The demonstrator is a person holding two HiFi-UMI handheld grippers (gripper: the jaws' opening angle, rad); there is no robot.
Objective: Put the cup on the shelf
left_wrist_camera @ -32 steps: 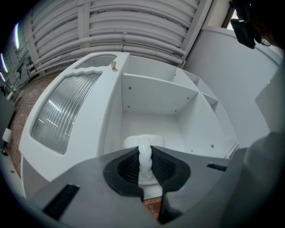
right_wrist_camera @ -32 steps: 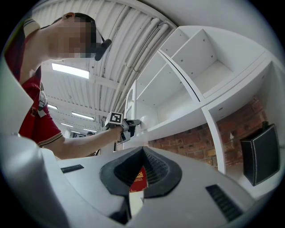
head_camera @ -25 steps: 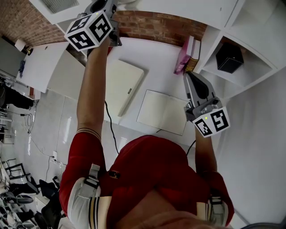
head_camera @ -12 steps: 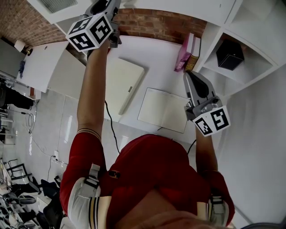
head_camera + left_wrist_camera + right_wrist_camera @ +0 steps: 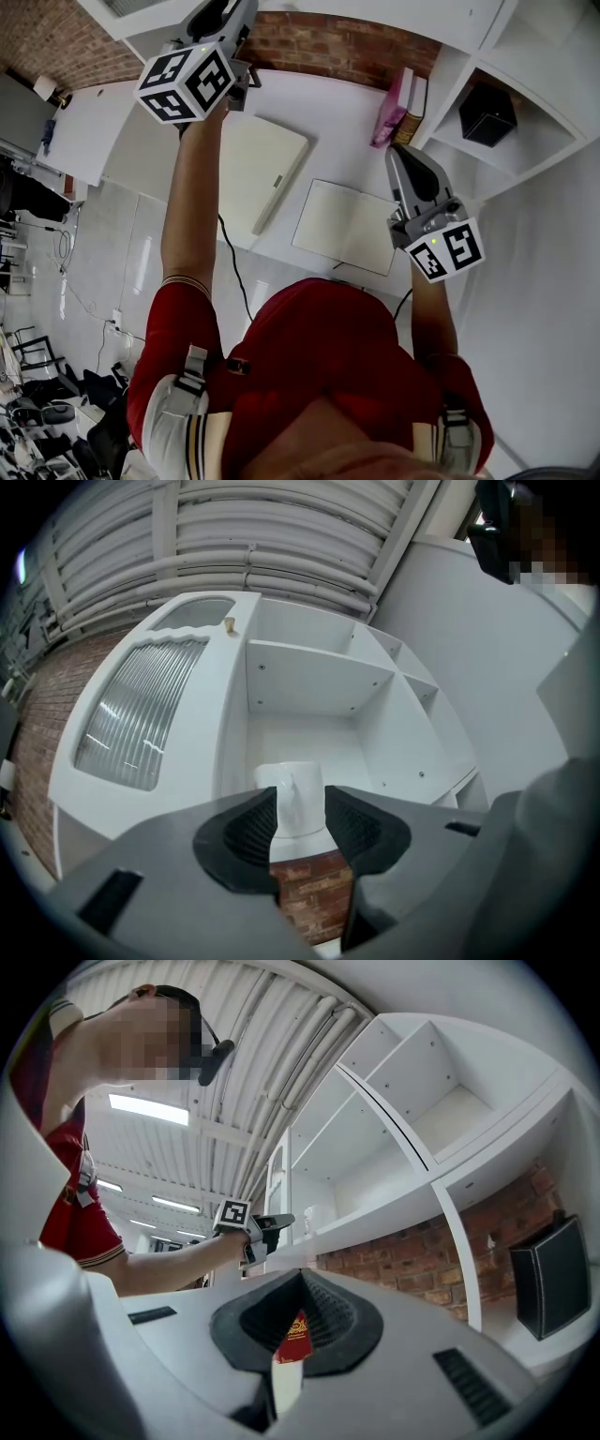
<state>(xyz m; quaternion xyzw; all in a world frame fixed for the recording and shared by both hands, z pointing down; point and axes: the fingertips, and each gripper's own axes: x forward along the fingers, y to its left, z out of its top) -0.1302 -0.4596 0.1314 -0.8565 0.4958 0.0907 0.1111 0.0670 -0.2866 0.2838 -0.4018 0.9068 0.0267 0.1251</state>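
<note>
White shelf unit (image 5: pixel 309 682) above a brick wall (image 5: pixel 328 52), split into open compartments, with a ribbed-glass door (image 5: pixel 141 714) and small knob (image 5: pixel 228 623) at the left. White cup (image 5: pixel 292 778) upright on the floor of the lower compartment just beside that door, at its front edge. Left gripper (image 5: pixel 300 808) raised to it at arm's length, jaws opening, cup between the two ribbed pads and close to both, compartment walls clear on either side. Right gripper (image 5: pixel 300 1283) lower, well apart from the cup, jaws pressed together at the tips, holding nothing; only a red cover in sight through the slot beneath them. From the head view, right gripper aimed towards pink books (image 5: pixel 392 108) leaning at the shelf's side. Below, white desk (image 5: pixel 347 122) with an open notebook (image 5: pixel 347 225) and a closed cream pad (image 5: pixel 258 178) side by side, apart. Black box (image 5: pixel 486 114) alone in a right-hand compartment. Dark cable (image 5: pixel 230 262) down off the desk edge to the floor.
</note>
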